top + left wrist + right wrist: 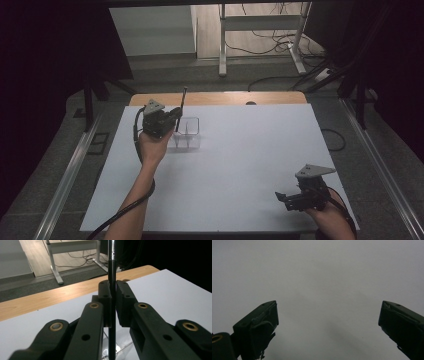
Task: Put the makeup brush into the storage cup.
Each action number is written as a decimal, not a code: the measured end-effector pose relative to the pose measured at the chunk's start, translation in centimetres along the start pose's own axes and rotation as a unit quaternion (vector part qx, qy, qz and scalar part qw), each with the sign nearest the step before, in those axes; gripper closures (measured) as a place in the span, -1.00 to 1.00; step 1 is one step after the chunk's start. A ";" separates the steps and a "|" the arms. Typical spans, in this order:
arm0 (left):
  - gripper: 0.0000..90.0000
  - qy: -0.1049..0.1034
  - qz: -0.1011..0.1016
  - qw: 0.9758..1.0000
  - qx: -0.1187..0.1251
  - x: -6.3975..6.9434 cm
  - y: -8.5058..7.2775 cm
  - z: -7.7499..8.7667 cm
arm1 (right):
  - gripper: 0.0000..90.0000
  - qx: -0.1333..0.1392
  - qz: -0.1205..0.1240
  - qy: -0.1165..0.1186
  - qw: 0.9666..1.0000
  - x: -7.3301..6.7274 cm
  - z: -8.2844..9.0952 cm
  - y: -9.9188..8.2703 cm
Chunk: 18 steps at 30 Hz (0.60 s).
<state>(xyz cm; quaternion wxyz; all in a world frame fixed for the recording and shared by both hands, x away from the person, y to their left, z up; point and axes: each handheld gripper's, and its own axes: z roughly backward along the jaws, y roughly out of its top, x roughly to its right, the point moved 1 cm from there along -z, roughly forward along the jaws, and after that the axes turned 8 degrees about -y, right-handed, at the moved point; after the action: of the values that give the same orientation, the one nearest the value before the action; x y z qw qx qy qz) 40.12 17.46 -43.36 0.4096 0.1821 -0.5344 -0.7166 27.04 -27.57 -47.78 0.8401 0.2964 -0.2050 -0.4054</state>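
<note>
A thin black rod [180,109] is held upright in the clamped left gripper [175,119], its lower end already inside the clear compartmented box [189,134] on the white table [240,165]; release is judged outstanding. The right gripper [282,198] is rested wide and empty.

Thin black rod [180,109] with a glossy sheen. Clear see-through box [185,133]. Plain white sheet [230,170] over a light wood desk [220,98]. Black left gripper [113,293], brass-coloured rivets. Black right gripper [329,322], grey top plate.
</note>
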 end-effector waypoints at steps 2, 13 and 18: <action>0.87 0.002 0.001 1.000 0.002 -0.1 0.0 -0.1 | -0.94 0.000 0.000 0.000 1.000 0.0 0.0 0.0; 0.86 0.005 0.013 1.000 0.012 -0.9 0.1 -1.0 | -0.93 -0.002 0.002 0.001 1.000 -0.1 0.0 0.0; 0.86 0.007 0.014 1.000 0.011 -1.1 0.0 -1.5 | -0.93 -0.001 0.002 0.002 1.000 0.0 0.0 0.0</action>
<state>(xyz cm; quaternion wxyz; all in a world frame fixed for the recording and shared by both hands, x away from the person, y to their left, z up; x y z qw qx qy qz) 41.79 17.39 -44.08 0.4212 0.1845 -0.5419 -0.7035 27.03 -27.52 -47.81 0.8415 0.2956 -0.2035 -0.4039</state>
